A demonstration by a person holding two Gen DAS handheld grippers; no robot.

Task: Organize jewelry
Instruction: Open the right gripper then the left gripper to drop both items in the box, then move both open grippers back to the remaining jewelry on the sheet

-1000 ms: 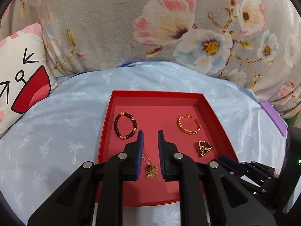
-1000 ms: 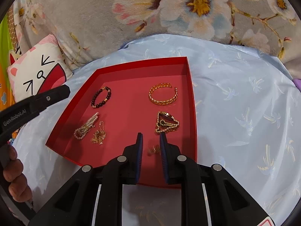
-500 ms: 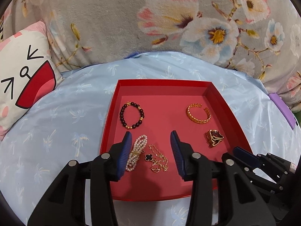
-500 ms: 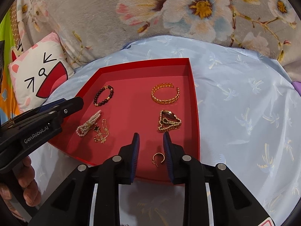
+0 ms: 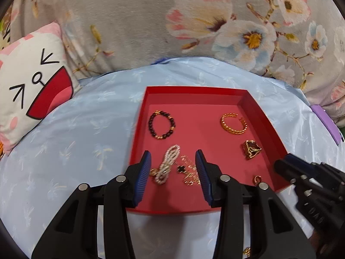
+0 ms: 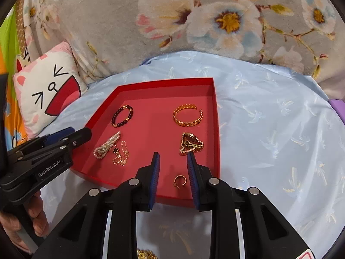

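A red tray (image 5: 194,91) (image 6: 215,129) lies on a light blue bedsheet. In it are a dark bead bracelet (image 5: 161,125) (image 6: 122,116), a gold cuff bangle (image 5: 234,123) (image 6: 188,115), a gold chain heap with a dark stone (image 5: 251,149) (image 6: 190,143), a pearl clip (image 5: 168,164) (image 6: 106,145), a thin gold necklace with a black clover (image 5: 187,171) (image 6: 120,153) and a small gold ring (image 5: 257,179) (image 6: 180,180). My left gripper (image 5: 173,156) is open and empty above the pearl clip and necklace. My right gripper (image 6: 172,157) is open and empty above the ring.
A cat-face pillow (image 5: 32,86) (image 6: 47,99) lies at the left. A floral grey blanket (image 5: 172,21) rises behind the tray. A purple object (image 5: 325,122) sits at the right edge. More gold jewelry (image 6: 146,254) lies on the sheet below my right gripper.
Both grippers have opened and pulled back toward me. The pearl clip and necklace now lie free in the tray, and the small ring lies free near its front edge.
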